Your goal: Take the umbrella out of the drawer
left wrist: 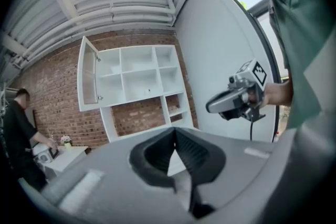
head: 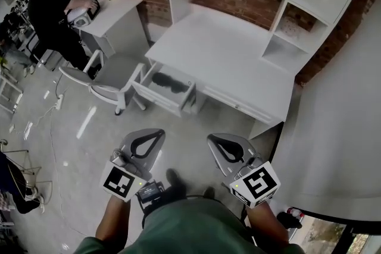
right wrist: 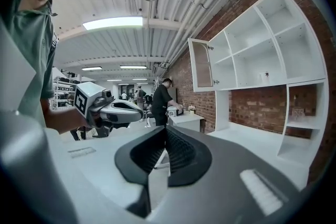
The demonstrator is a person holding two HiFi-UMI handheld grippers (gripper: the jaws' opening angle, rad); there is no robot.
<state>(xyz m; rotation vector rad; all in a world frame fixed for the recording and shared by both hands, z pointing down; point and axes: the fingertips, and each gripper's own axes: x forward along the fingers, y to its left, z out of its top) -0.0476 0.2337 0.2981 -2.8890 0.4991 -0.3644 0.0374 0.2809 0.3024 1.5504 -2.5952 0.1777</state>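
Observation:
The dark folded umbrella (head: 168,82) lies inside the open drawer (head: 156,96) of the white desk (head: 226,56), ahead of me in the head view. Both grippers hover above the floor, well short of the drawer and apart from it. My left gripper (head: 158,134) is shut and holds nothing; in its own view its tips (left wrist: 174,132) meet in front of the desk's shelves. My right gripper (head: 212,140) is also shut and empty, its tips (right wrist: 165,130) closed. Each gripper shows in the other's view: the right gripper (left wrist: 231,102) and the left gripper (right wrist: 113,110).
A white chair (head: 98,83) stands just left of the drawer. A person (head: 50,12) works at a small white table (head: 116,15) at the back left. White shelves (head: 309,3) rise over the desk; a curved white wall (head: 339,128) closes the right side. Cables (head: 47,128) lie on the floor at left.

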